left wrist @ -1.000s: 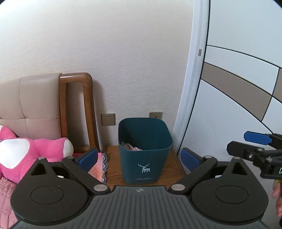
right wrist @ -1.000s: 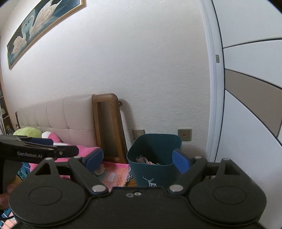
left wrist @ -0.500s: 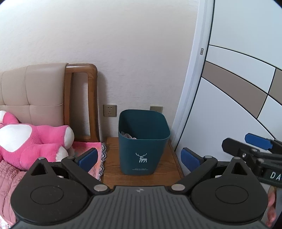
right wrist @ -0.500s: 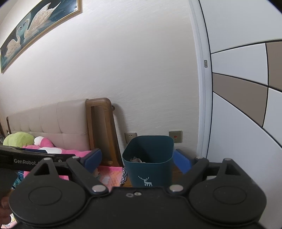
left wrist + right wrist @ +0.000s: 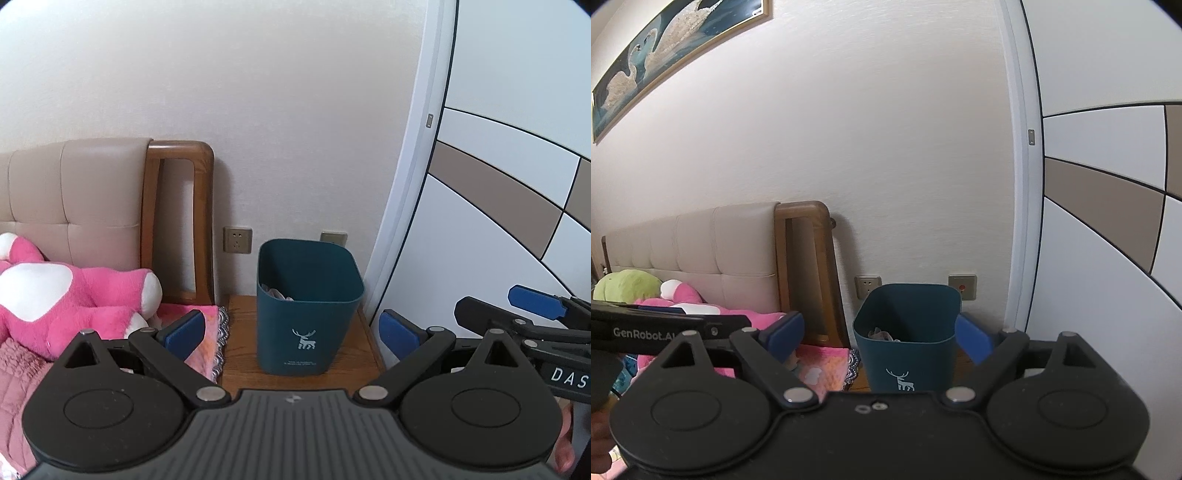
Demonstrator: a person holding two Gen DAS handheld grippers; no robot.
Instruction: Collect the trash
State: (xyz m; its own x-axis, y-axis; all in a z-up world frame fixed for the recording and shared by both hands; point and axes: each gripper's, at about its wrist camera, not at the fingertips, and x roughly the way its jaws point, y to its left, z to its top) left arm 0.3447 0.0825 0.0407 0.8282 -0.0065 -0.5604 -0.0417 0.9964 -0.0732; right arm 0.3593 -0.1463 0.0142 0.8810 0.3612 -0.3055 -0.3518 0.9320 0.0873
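Both my left gripper (image 5: 291, 332) and right gripper (image 5: 877, 334) have their fingers spread and empty. The teal bin (image 5: 308, 306), with trash (image 5: 275, 293) already inside, sits on the wooden surface (image 5: 240, 332) just right of the bed. I'd look around for loose scraps first, then come back over the rim.

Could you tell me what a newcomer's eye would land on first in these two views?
Probably the dark teal bin with a white deer print, standing on the wooden nightstand between the bed and the wardrobe, crumpled trash inside. Next, the bright pink plush toy lying on the bed to its left, and the swan painting high on the wall.
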